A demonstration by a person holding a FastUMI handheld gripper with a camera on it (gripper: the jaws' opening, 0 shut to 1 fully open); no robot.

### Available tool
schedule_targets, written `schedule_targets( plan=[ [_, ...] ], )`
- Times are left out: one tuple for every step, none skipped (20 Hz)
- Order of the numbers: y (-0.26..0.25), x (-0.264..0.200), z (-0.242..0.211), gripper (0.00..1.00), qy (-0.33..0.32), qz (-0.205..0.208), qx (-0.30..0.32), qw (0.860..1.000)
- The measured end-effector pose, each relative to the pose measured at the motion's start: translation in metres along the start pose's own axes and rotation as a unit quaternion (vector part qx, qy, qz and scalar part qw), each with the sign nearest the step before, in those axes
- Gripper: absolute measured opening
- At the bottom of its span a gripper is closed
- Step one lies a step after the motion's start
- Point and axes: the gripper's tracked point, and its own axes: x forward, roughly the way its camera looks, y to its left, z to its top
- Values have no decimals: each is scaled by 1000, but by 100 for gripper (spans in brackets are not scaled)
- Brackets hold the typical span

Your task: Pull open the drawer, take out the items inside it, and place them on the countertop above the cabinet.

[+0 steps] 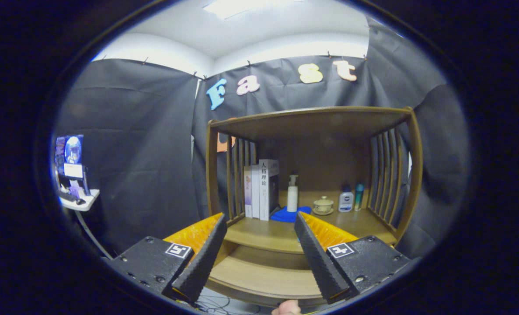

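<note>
The gripper (259, 218) is wide open and holds nothing. Between its fingers, at 6 o'clock, sits the closed brown wooden drawer front (266, 275), just under the light wooden countertop (263, 236) of the brown wooden cabinet (412, 175). Farther back on the countertop, at 12 o'clock, stand white books (261, 188), a white pump bottle (292, 194) on a blue cloth (285, 215), a small lidded cup (323, 204) and two little bottles (351, 197).

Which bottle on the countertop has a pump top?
The tall white bottle beside the books; the two small bottles further right have plain caps. The tool is open, holding nothing.
</note>
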Motion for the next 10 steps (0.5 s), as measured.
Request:
schedule_targets(
  plan=[
    [-1,-7,-7,98,-11,-10,-5,1000],
    [0,-16,-13,98,-21,-13,-8,1000],
    [1,-24,-19,98,-34,-18,-9,999],
    [0,-31,-24,98,-49,-23,-12,998],
    [-2,-38,-30,98,-63,-32,-13,997],
    [-5,-44,-36,98,-74,-41,-13,996],
    [-9,-51,-43,98,-83,-51,-7,995],
    [-13,-56,-49,98,-91,-56,-3,994],
    [-17,-60,-56,98,-95,-66,2,993],
    [-20,-65,-64,98,-97,-71,3,993]
  ],
)
